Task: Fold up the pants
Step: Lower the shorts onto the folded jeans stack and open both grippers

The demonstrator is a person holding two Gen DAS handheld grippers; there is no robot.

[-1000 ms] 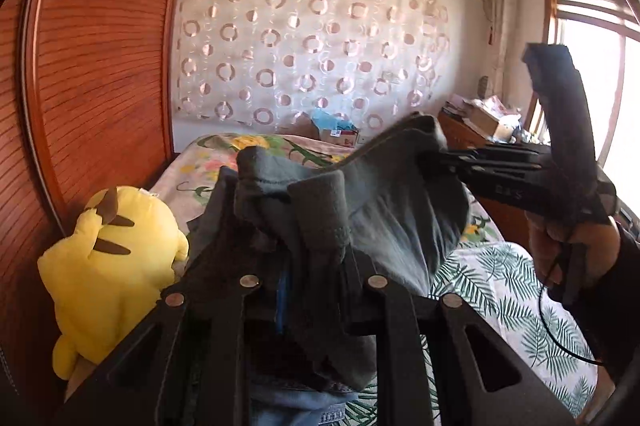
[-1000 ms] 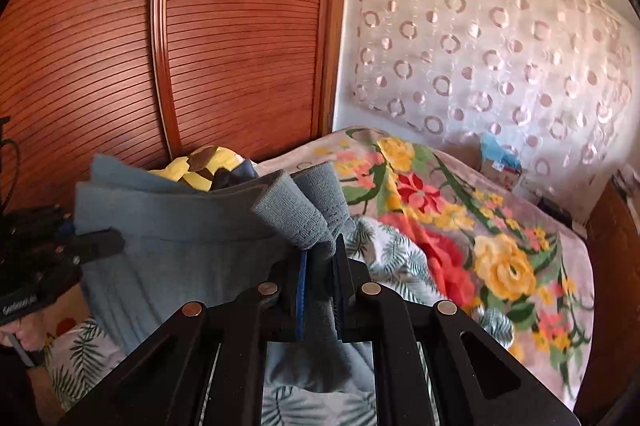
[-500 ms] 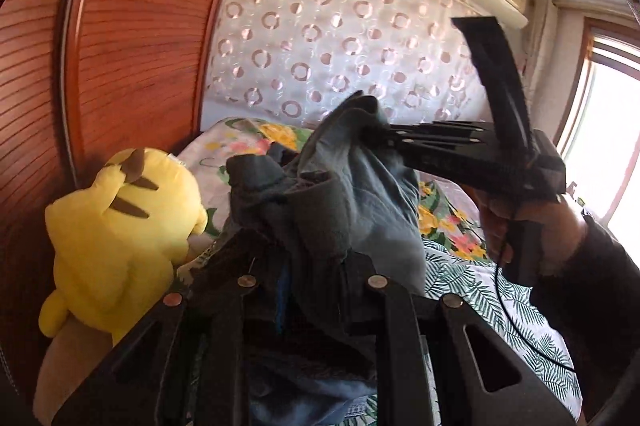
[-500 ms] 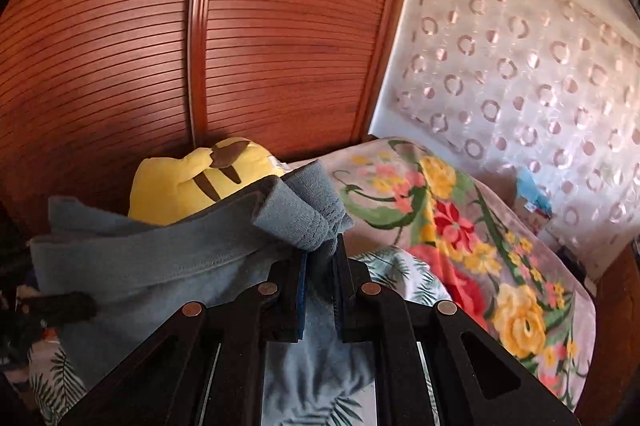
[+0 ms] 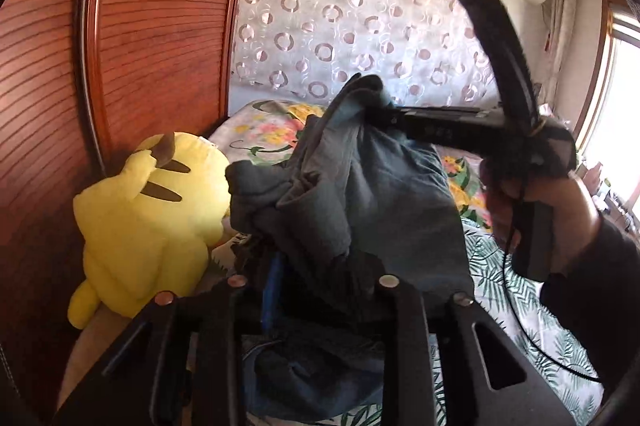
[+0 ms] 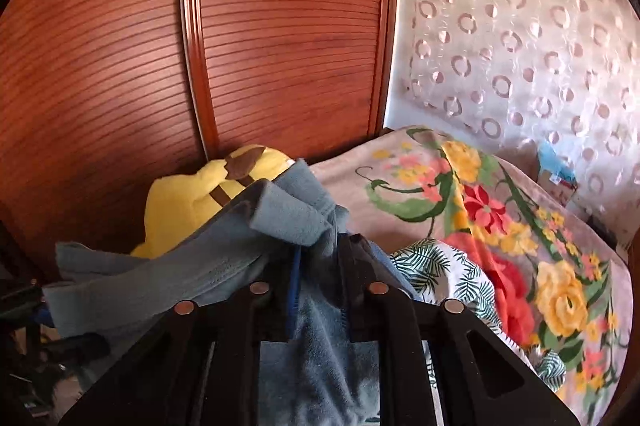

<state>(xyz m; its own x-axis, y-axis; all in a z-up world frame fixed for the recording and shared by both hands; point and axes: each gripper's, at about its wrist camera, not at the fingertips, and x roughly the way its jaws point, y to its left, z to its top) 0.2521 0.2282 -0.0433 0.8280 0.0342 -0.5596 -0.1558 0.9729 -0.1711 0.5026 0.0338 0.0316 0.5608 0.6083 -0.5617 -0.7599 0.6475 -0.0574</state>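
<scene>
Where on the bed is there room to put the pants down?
The flowery blanket is bare from the pants out to the spotted curtain. The leafy sheet near the right gripper is free too. It is crowded by the wooden wardrobe, where the yellow plush toy sits against the pants.

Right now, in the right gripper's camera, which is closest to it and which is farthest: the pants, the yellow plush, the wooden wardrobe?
1. Pants: between the right gripper's fingers.
2. Yellow plush: just behind the pants, to the left.
3. Wardrobe: farthest, standing behind the plush.
</scene>
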